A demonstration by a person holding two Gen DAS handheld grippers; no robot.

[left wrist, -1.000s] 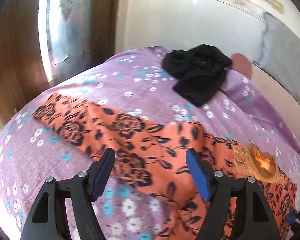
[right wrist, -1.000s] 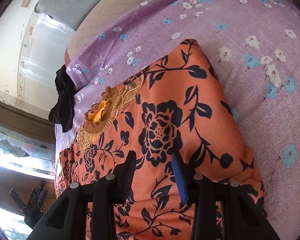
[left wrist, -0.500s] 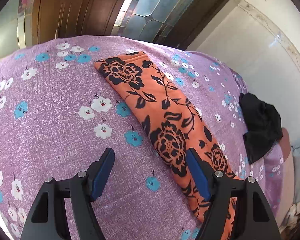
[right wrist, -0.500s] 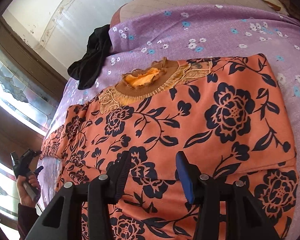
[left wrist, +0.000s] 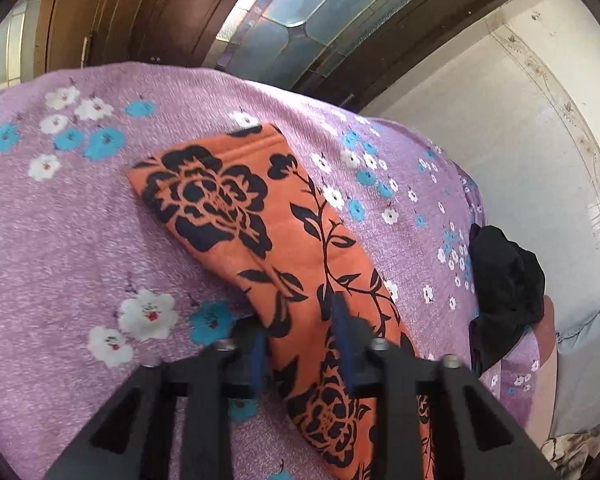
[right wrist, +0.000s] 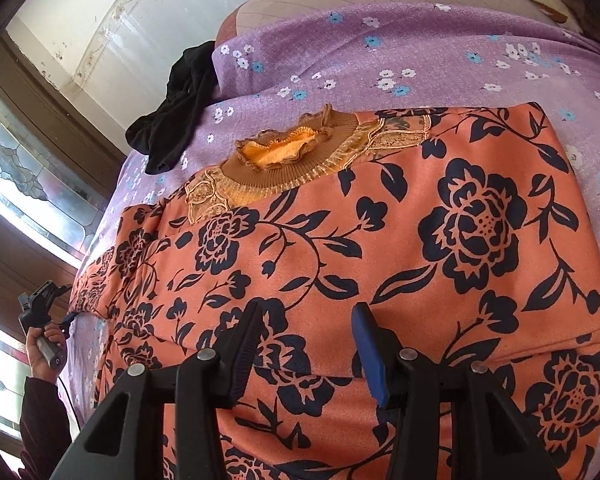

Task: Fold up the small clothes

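Observation:
An orange top with black flowers [right wrist: 380, 240] lies flat on the purple flowered bedsheet [right wrist: 420, 60], its frilled collar [right wrist: 288, 156] toward the far side. Its long sleeve [left wrist: 260, 232] stretches out to the left. My left gripper [left wrist: 300, 344] has closed on the sleeve partway along it, with the cloth pinched between the blue pads. It also shows far left in the right wrist view [right wrist: 44, 304], held by a hand. My right gripper [right wrist: 304, 344] is open and empty, just above the body of the top.
A crumpled black garment [left wrist: 504, 292] lies on the sheet near the wall; it also shows in the right wrist view [right wrist: 176, 112]. Wooden panels and a leaded glass window [left wrist: 300, 12] stand past the bed's left edge. A pillow [left wrist: 580, 344] lies at the head.
My left gripper swung out along the sleeve toward its cuff, dropped onto it and closed from wide open. My right gripper pulled back over the top and stayed open.

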